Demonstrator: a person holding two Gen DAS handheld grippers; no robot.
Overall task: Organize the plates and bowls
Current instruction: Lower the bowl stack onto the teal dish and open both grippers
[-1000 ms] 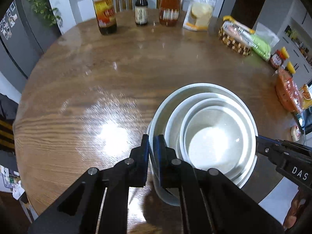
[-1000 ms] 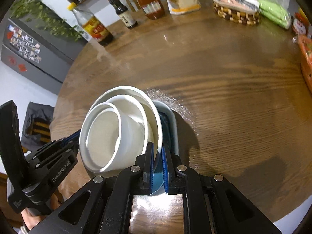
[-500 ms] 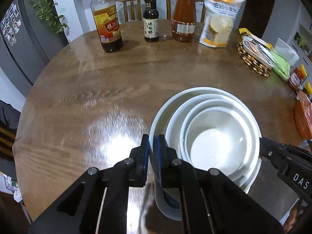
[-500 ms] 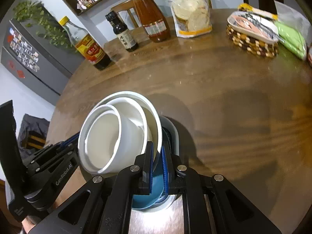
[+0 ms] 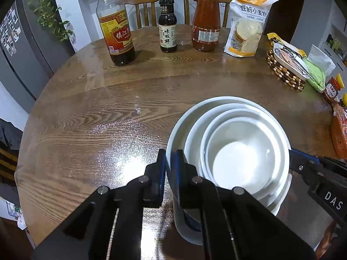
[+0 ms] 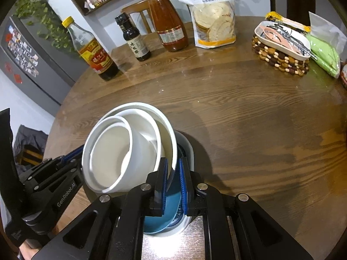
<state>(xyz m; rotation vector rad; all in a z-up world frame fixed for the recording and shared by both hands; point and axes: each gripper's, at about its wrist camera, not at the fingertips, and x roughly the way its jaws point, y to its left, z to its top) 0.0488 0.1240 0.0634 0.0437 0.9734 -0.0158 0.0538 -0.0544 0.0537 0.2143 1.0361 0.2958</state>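
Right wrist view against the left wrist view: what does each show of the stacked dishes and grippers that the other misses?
Only the right wrist view shows the blue plate under the white bowls, and the right gripper pinching the rim of the largest white bowl from its side.

Only the left wrist view looks straight down into the innermost bowl and shows the left gripper shut on the stack's near rim.

Both show the nested white bowls, the opposite gripper at the far rim, the wooden table and the three bottles behind.
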